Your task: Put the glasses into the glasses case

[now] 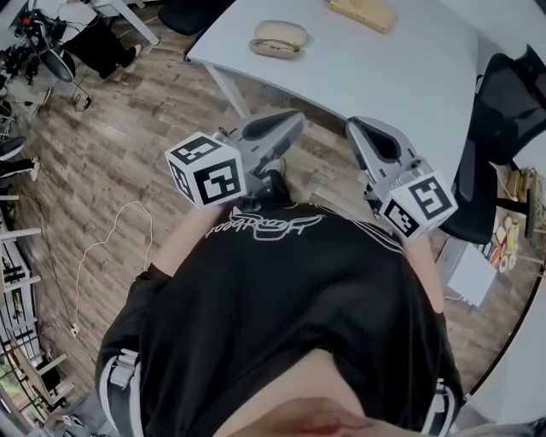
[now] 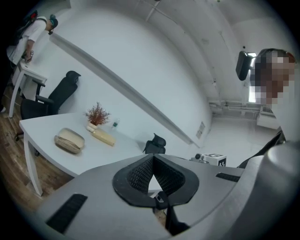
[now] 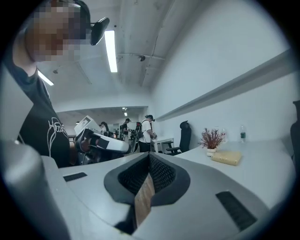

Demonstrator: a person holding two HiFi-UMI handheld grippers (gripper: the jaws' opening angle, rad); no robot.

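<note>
The left gripper (image 1: 293, 120) is shut. In the left gripper view (image 2: 153, 156) its two jaws touch at the tips and nothing is between them. The right gripper (image 1: 355, 125) is shut too. In the right gripper view (image 3: 149, 155) its tips meet, with only a thin bit of wood floor showing in the gap under them. It holds nothing.

The person holds both grippers up close to the chest, side by side. The jaws point toward the white table (image 1: 401, 77). Both grippers are over the wooden floor (image 1: 128, 128), just short of the table edge. Each one carries a cube with black and white squares.

The glasses case (image 1: 278, 37) lies on the table, well away from both grippers. It is tan and rounded like a loaf. In the left gripper view the case (image 2: 69, 140) sits near the front edge of the table (image 2: 44, 127).

A yellow box (image 1: 363, 12) lies farther back on the table. Beside the box (image 2: 103, 137) stands a small plant (image 2: 97, 115) with red twigs. The right gripper view shows the same box (image 3: 226, 157) and plant (image 3: 211, 138) next to each other.

A black chair (image 1: 512, 102) stands at the right end of the table. A thin white cable (image 1: 111, 230) lies on the floor to the left.
</note>
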